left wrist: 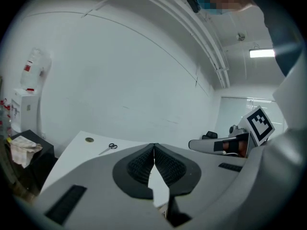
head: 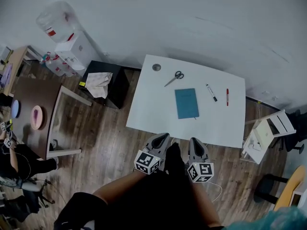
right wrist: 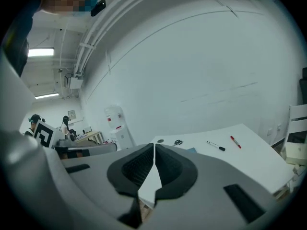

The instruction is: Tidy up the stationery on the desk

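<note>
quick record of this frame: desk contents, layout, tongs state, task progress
surface: white desk
on desk: scissors; blue notebook; black marker; red pen; small round disc
layout: all apart, none touching; marker and pen right of the notebook, scissors on its far side, disc near the far left corner
left tongs: shut, empty
right tongs: shut, empty
tongs position: side by side at the desk's near edge
progress: nothing picked up yet
</note>
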### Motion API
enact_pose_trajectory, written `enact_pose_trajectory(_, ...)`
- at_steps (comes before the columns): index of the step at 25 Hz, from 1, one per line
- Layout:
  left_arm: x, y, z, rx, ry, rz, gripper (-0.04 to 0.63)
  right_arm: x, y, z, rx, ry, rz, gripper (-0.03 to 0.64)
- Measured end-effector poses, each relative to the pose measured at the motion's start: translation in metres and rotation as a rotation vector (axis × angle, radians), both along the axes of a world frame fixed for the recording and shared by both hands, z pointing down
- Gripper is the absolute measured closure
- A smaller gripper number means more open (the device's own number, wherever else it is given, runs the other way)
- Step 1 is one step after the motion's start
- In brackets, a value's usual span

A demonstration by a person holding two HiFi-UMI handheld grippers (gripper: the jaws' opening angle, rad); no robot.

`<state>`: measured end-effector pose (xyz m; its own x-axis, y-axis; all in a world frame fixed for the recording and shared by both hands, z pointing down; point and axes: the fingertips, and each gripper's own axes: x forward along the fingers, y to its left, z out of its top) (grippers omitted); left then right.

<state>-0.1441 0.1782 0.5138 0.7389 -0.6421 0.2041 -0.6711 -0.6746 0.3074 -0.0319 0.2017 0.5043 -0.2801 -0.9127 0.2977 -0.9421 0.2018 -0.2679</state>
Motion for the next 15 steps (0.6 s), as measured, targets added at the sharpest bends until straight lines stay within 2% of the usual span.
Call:
enact_pose_trajectory(6,0.029,-0.055,0.018,-0.034,-0.049,-0.018,0.583,0.03,-0.06,0.018,-0.039,-0.025,-0.04,0.584)
enact_pose_trajectory(9,0.044,-0.078,0.037,-0.076,-0.074,-0.02,0.583,0.05,-0.087,0.033,-0.063,-0.04,-0.056,0.584)
enact_pose_trajectory(15,0.081,-0.108,0.074,-0.124,-0.146,0.031,0.583,0.082,-0.134,0.073,-0.126,0.0,-0.123,0.584)
